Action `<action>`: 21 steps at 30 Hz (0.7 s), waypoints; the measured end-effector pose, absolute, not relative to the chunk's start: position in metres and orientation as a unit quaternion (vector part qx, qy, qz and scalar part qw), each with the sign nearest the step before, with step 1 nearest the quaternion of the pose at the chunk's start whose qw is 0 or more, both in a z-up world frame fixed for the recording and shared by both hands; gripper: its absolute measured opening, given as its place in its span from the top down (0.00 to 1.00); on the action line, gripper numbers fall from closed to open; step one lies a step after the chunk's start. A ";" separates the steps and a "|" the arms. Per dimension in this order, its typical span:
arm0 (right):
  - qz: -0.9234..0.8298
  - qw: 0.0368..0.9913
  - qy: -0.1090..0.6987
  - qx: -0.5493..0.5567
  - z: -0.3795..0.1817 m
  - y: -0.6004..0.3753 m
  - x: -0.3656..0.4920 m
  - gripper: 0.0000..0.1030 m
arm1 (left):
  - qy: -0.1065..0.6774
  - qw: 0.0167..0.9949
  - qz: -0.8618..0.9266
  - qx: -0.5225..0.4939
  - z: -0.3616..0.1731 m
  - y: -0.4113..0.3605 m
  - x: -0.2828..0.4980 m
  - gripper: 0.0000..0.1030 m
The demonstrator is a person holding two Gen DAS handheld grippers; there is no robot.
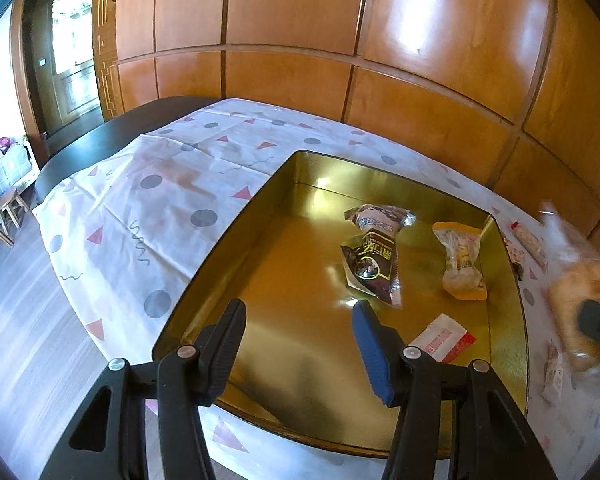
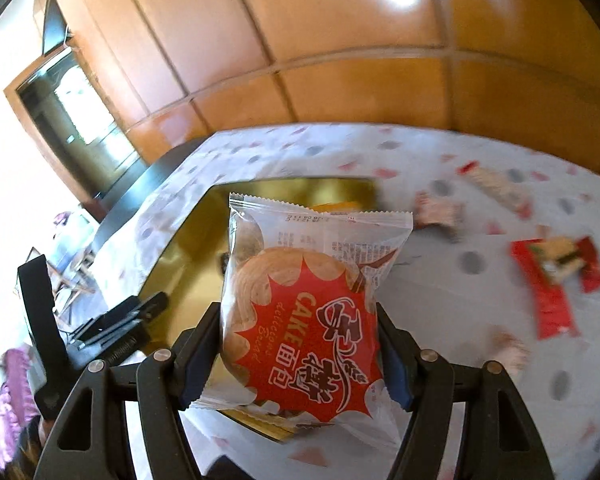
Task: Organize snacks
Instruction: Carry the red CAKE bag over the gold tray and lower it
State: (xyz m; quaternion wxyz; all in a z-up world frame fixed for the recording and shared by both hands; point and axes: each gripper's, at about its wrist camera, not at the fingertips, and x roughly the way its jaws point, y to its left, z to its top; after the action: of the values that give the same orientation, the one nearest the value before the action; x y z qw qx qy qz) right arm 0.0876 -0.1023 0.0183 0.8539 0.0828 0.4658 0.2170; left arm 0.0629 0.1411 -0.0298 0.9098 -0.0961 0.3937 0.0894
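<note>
A gold tin tray [image 1: 228, 240] sits on the patterned tablecloth. Inside it lie a dark brown snack packet [image 1: 372, 264], a second brownish packet [image 1: 380, 216], an orange-yellow packet [image 1: 462, 260] and a white and red sachet [image 1: 444, 338]. My left gripper [image 1: 300, 344] is open and empty above the tray's near side. My right gripper [image 2: 296, 356] is shut on a clear cake bread packet [image 2: 300, 312] with a red label, held above the tray [image 2: 180, 248]. That packet shows blurred at the right edge of the left wrist view [image 1: 580, 300].
Loose snacks lie on the cloth right of the tray: a red wrapper [image 2: 552, 280], a pinkish packet [image 2: 436, 212], a long pale bar [image 2: 496, 184]. The left gripper [image 2: 116, 320] shows in the right wrist view. A wooden panel wall [image 1: 340, 40] stands behind the table.
</note>
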 end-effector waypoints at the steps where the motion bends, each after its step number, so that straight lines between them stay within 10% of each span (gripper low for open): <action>1: 0.228 0.848 0.472 0.078 0.013 -0.093 0.089 0.30 | 0.394 0.910 0.090 -0.096 -0.030 0.142 0.063 0.45; 21: 0.209 0.863 0.451 0.093 0.003 -0.129 0.066 0.25 | 0.394 0.913 0.080 -0.069 -0.030 0.120 0.056 0.43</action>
State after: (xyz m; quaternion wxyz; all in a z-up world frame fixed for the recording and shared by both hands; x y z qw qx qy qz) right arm 0.0659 -0.1286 0.0030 0.8629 0.0926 0.4507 0.2089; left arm 0.0557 0.1198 -0.0301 0.9131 -0.0690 0.3939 0.0796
